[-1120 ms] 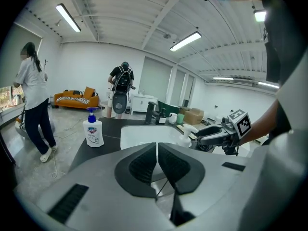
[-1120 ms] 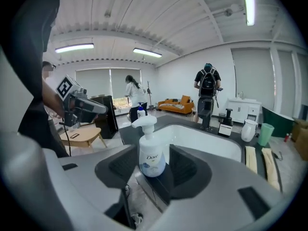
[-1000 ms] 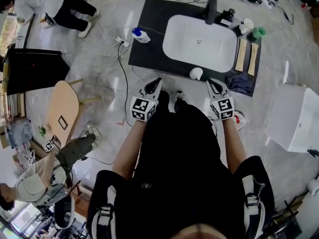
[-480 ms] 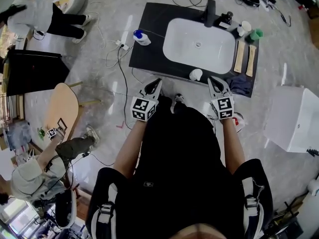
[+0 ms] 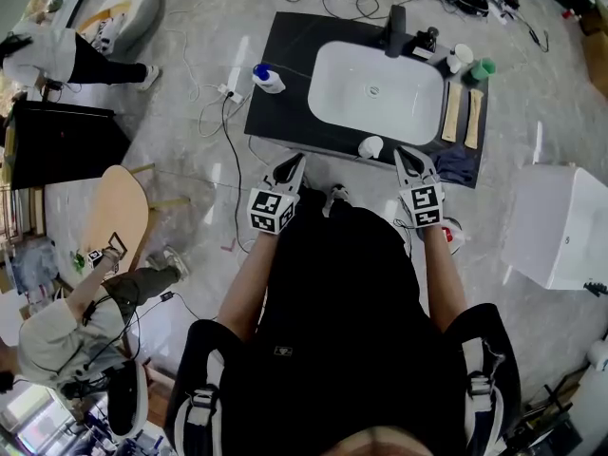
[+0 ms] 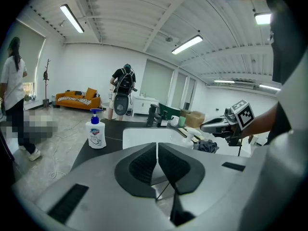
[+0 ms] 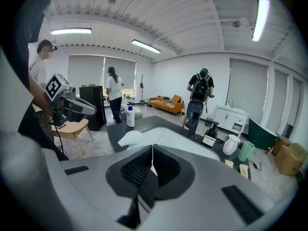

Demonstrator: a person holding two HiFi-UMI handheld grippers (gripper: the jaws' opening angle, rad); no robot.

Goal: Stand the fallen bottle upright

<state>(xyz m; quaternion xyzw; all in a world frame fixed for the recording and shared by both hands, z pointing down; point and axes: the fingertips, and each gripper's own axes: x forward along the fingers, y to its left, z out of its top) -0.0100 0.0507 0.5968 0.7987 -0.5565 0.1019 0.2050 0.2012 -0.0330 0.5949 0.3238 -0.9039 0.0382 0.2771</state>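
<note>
My left tongs (image 5: 294, 162) and right tongs (image 5: 407, 156) are both closed on nothing, hovering at the near edge of the bench (image 5: 285, 112). The small white bottle (image 5: 371, 146) sits between them, by the near rim of the basin (image 5: 332, 74). From above it looks upright, so I judge the righting done, though I can't be sure. The soap bottle (image 5: 267, 79) stands upright at the far left corner. A dark cloth (image 5: 458, 164) lies just right of the white bottle. The tap (image 5: 394, 28), mug (image 5: 463, 55) and green cup (image 5: 485, 67) are well clear, so nothing blocks me.
</note>
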